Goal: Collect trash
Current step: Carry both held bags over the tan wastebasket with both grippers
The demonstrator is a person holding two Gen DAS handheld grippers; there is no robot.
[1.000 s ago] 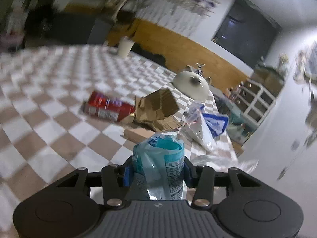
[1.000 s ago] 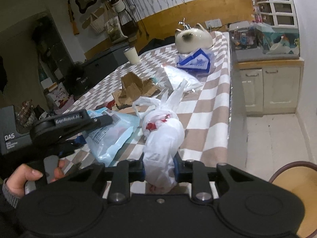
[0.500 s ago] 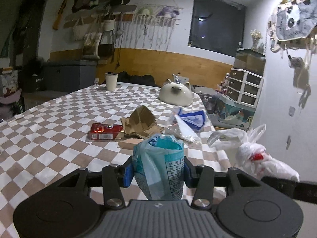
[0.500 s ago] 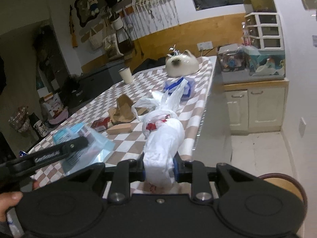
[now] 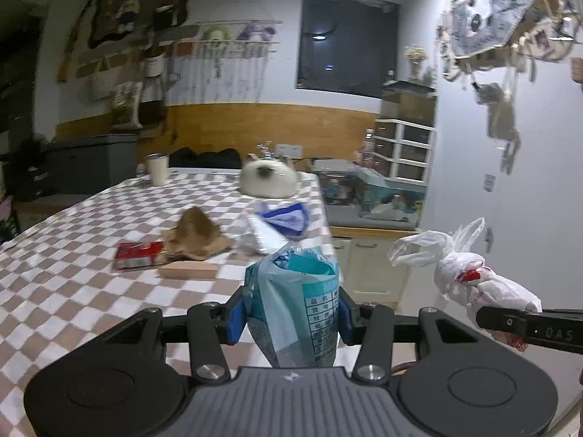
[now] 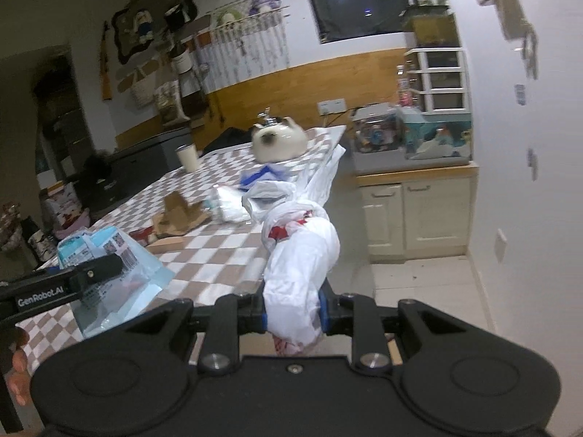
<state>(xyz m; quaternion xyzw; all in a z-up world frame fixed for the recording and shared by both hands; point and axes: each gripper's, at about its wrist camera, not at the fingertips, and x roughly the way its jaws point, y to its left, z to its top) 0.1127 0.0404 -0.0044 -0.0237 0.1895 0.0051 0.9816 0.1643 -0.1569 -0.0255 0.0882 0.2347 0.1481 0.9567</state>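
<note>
Your left tongs [image 5: 289, 318] gripped the blue packet [image 5: 297, 304]; your right tongs [image 6: 293, 315] squeezed the white bag [image 6: 300, 255]. You pulled both back from the table [image 5: 73, 255]; a red box [image 5: 136, 255] stayed at ten o'clock.

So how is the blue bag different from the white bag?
The blue bag is see-through with printed writing and stands open at the top; the white bag is cloudy, knotted shut, with red patches. The left gripper holds the blue one, the right gripper the white one. Both are crumpled plastic.

Left gripper [image 5: 290, 318] clamping teal packet [image 5: 297, 306], checkered table [image 5: 73, 273] beyond
</note>
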